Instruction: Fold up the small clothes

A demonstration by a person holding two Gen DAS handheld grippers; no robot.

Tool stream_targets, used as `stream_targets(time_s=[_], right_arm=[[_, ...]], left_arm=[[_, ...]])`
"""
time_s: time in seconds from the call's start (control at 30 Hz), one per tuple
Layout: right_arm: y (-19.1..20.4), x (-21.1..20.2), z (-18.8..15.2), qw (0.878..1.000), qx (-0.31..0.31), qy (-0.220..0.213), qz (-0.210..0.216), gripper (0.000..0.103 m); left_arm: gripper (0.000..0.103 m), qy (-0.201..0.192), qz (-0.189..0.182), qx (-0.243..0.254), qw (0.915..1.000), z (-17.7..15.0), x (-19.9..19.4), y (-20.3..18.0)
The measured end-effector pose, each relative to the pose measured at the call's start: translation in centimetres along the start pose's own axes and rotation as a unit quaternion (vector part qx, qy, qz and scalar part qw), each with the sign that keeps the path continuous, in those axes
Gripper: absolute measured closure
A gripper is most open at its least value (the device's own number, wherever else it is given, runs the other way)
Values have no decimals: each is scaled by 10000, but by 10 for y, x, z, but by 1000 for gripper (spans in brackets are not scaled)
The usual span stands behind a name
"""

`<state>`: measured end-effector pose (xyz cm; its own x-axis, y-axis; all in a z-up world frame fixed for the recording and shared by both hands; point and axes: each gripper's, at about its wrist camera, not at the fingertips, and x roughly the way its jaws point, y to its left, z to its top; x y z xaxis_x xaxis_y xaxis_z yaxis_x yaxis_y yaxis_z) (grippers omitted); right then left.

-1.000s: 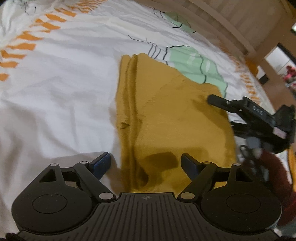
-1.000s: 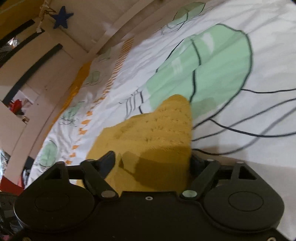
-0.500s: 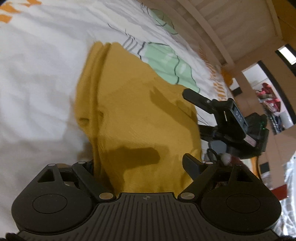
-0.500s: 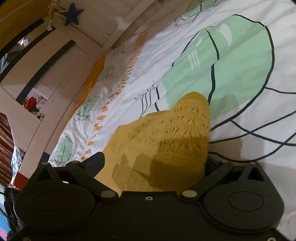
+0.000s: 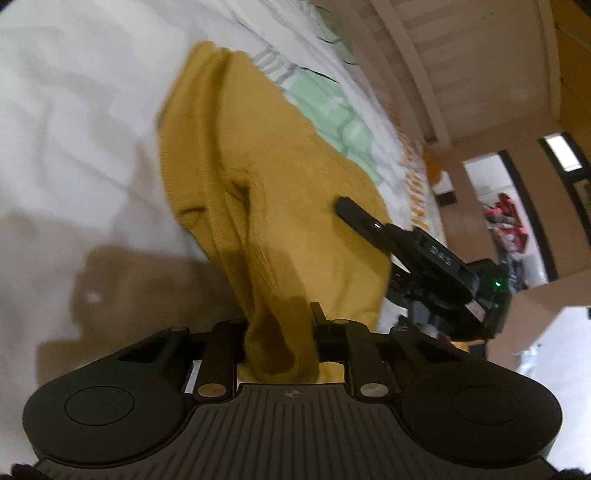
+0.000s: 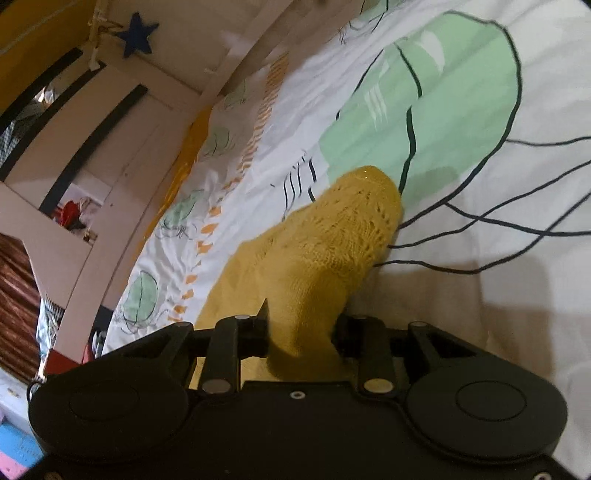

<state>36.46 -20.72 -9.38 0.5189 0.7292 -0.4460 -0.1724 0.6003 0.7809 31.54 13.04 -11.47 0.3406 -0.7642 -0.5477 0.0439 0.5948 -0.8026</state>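
Mustard-yellow knitted fabric, a small garment (image 5: pixel 280 177) folded lengthwise into a long strip, lies on a white bedsheet (image 5: pixel 74 110) printed with pale green shapes, black lines and orange dashes. At the left of the left wrist view the sheet is bare and creased, with a brown shadow falling across it near the tool. Toward the middle, the left gripper (image 5: pixel 280 332) has just been closing, and its black jaws now stand narrow with a bunched ridge of the near end of the garment pinched between them; the cloth rises from the sheet into the jaws and is drawn into vertical folds. Further right in that view, the right gripper (image 5: pixel 354 212) reaches in from the side, one black finger lying over the far edge of the same garment. Beyond it stand a light wooden bed frame (image 5: pixel 443 74) and a blurred doorway. In the right wrist view, a wooden rail with a dark blue star (image 6: pixel 136 35) shows at the left, then the patterned sheet with its row of orange marks. At the centre the right gripper's jaws have likewise just been closing and now clamp a gathered fold of the yellow knit, whose open lace stitch pattern (image 6: pixel 351 221) is visible ahead, its rounded end resting on a large green print (image 6: pixel 443 110).
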Motion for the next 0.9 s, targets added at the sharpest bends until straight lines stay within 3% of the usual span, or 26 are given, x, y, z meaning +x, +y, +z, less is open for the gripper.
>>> stream_targets(time_s=[0.23, 0.43, 0.63, 0.73, 0.9], right_arm=[[31, -54, -22, 9993, -57, 91, -355, 65], [43, -111, -80, 9972, 115, 335, -655, 65], [37, -153, -133, 9960, 506, 422, -604, 65], [40, -159, -148, 9952, 380, 487, -753, 61], [51, -168, -152, 9873, -381, 197, -1529, 48]], left_arm=[[85, 365, -343, 132, 9987, -45, -6, -39], [85, 719, -488, 289, 9958, -105, -16, -61], [85, 1023, -521, 340, 9928, -156, -25, -67], [84, 1060, -287, 345, 9934, -167, -32, -57], [82, 878, 872, 502, 9910, -175, -43, -41]])
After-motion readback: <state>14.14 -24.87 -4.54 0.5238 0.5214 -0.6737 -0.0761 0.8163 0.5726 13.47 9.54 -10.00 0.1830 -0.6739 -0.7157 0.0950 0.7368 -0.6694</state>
